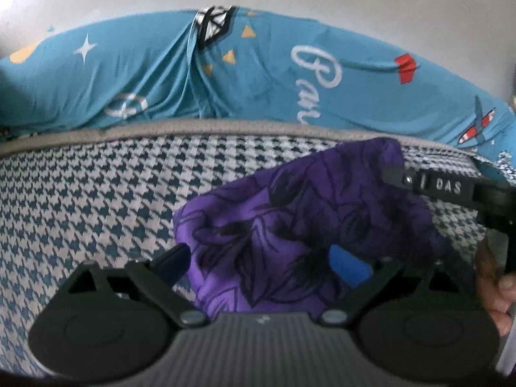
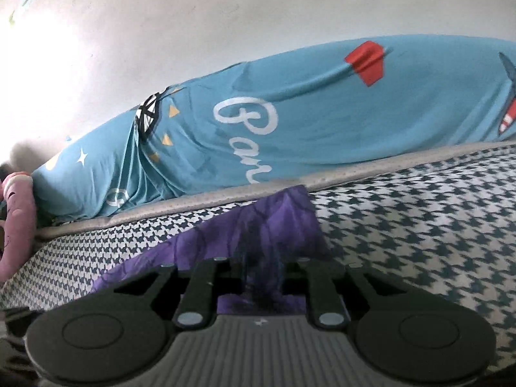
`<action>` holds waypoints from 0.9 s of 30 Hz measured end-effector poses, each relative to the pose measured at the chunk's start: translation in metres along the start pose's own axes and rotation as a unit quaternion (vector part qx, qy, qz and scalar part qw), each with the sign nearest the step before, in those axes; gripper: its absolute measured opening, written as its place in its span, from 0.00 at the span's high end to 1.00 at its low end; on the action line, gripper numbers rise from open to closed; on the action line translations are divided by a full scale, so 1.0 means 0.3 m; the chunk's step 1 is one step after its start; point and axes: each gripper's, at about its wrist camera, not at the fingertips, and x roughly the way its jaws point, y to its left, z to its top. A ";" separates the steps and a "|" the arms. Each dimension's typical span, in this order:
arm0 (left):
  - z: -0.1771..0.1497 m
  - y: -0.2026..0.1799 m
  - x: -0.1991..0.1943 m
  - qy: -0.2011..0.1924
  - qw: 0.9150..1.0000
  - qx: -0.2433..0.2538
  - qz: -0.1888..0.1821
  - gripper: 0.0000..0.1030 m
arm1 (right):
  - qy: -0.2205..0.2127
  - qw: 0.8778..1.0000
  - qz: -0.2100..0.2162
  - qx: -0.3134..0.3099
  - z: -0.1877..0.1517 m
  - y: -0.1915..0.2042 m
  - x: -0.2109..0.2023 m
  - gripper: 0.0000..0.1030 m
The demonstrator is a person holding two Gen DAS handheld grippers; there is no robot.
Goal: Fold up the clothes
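Near the grey piped far edge of the houndstooth-patterned mattress (image 1: pixel 96 200), the purple cloth garment with dark leaf print (image 1: pixel 290 213) lies bunched between the left gripper's (image 1: pixel 267 258) wide-spread jaws, not pinched, while the right gripper (image 2: pixel 262 277), jaws nearly together, clamps a fold of it.

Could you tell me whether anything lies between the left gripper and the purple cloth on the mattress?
Nothing visible does. The left gripper stands open with the purple cloth bunched directly between its fingers on the houndstooth mattress. The right gripper is closed on the same cloth from the right side.
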 end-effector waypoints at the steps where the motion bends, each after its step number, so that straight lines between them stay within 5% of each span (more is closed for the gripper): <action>1: 0.001 0.005 0.011 0.006 1.000 -0.003 0.003 0.06 | 0.007 1.000 -0.007 0.001 -0.002 0.005 0.022 0.83; 11: 0.018 0.074 0.101 0.053 0.997 -0.051 -0.004 0.00 | 0.022 0.999 -0.047 0.009 -0.014 0.017 0.121 0.83; 27: 0.015 0.040 -0.028 0.038 0.999 -0.031 0.006 0.00 | 0.010 1.000 -0.029 -0.002 -0.029 0.011 -0.110 0.74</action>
